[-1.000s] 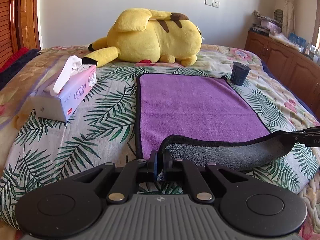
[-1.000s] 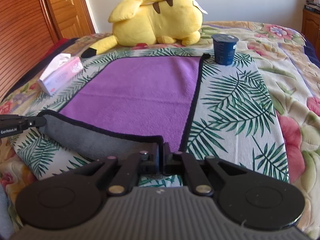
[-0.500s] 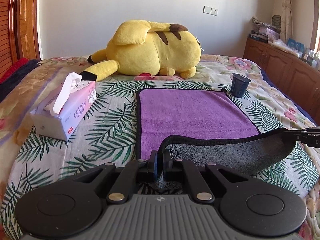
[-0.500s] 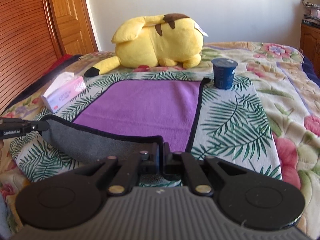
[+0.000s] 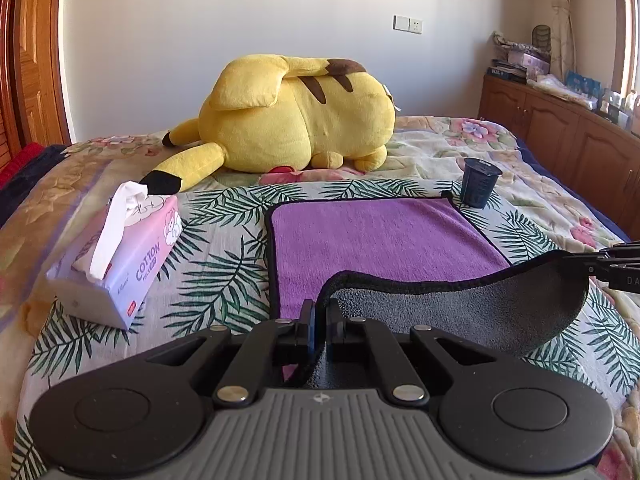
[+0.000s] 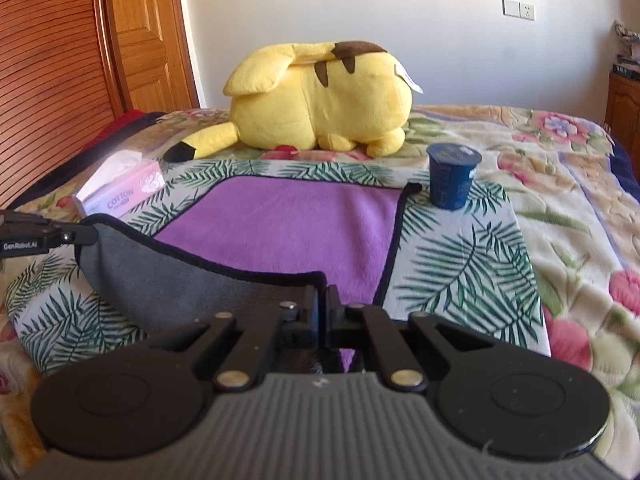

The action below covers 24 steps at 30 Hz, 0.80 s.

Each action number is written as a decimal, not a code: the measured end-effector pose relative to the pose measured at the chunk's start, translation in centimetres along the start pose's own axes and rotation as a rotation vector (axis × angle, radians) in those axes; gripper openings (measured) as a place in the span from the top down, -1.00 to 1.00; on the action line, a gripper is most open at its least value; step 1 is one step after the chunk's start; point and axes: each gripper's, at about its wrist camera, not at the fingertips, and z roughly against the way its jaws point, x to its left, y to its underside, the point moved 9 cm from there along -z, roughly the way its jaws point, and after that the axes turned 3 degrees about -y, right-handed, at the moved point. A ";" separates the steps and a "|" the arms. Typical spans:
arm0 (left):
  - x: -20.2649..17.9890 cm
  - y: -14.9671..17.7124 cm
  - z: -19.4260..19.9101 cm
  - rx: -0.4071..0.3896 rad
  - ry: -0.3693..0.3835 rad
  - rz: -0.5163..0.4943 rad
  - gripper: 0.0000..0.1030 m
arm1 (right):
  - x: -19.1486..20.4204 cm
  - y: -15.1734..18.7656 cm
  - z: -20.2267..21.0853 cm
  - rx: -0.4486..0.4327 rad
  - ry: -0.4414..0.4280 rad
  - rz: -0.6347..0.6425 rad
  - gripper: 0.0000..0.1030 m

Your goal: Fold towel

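One bed (image 5: 224, 272) with a leaf-print cover fills a white-walled room. Left gripper (image 5: 319, 322) and right gripper (image 6: 322, 312) each pinch a raised near corner of the towel (image 5: 380, 236).

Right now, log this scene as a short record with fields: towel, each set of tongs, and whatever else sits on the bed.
towel: purple towel with grey underside, far part flat on the bed, near edge lifted
left tongs: shut on the near left corner
right tongs: shut on the near right corner
cup: dark blue cup, upright beside the far right corner
tissue box: left of the towel, one tissue sticking up
plush: yellow plush toy, beyond the towel
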 end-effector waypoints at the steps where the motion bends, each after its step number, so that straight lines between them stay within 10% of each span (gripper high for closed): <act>1: 0.1 -0.2 -0.3 -0.002 -0.007 -0.010 1.00 | 0.0 -0.2 -0.1 -0.003 0.001 0.004 0.93; 24: 0.4 -5.6 -3.8 -0.053 -0.032 -0.090 1.00 | -0.9 -5.2 -2.8 -0.075 0.057 0.090 0.93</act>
